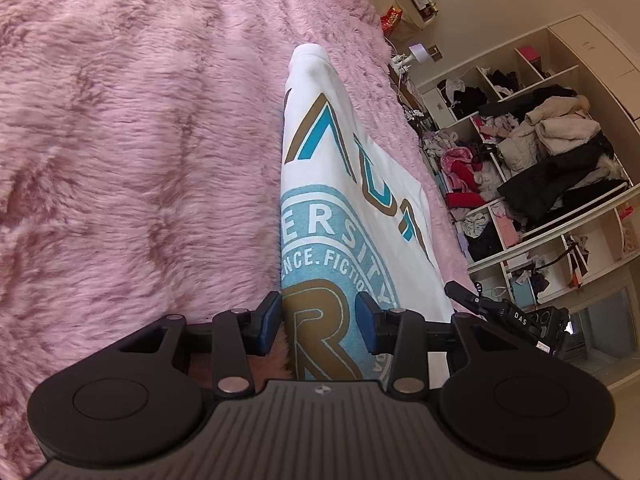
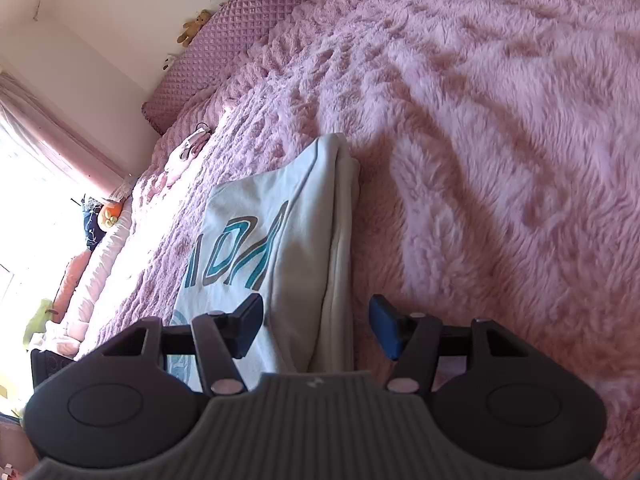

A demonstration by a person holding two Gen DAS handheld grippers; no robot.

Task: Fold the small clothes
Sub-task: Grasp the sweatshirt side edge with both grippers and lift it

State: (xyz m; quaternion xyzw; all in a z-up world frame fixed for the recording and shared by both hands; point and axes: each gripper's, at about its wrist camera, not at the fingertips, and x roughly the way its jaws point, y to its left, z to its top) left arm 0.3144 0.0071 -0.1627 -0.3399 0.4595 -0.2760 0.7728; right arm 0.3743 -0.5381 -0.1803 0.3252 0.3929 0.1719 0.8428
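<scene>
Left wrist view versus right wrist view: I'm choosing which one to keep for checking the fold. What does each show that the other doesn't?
Only the left wrist view shows the shirt's round blue seal, the open shelves piled with clothes and the right tongs. Only the right wrist view shows the shirt's stacked folded edge, the quilted headboard and the curtained window. Both show the white shirt on the pink furry blanket, with open tongs straddling it.

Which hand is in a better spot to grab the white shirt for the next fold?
Probably the left. The left gripper has the white shirt right between its open pads, one pad nearly touching its long edge. The right gripper straddles the shirt's stacked edge, jaws wider apart and clear of the cloth.
</scene>
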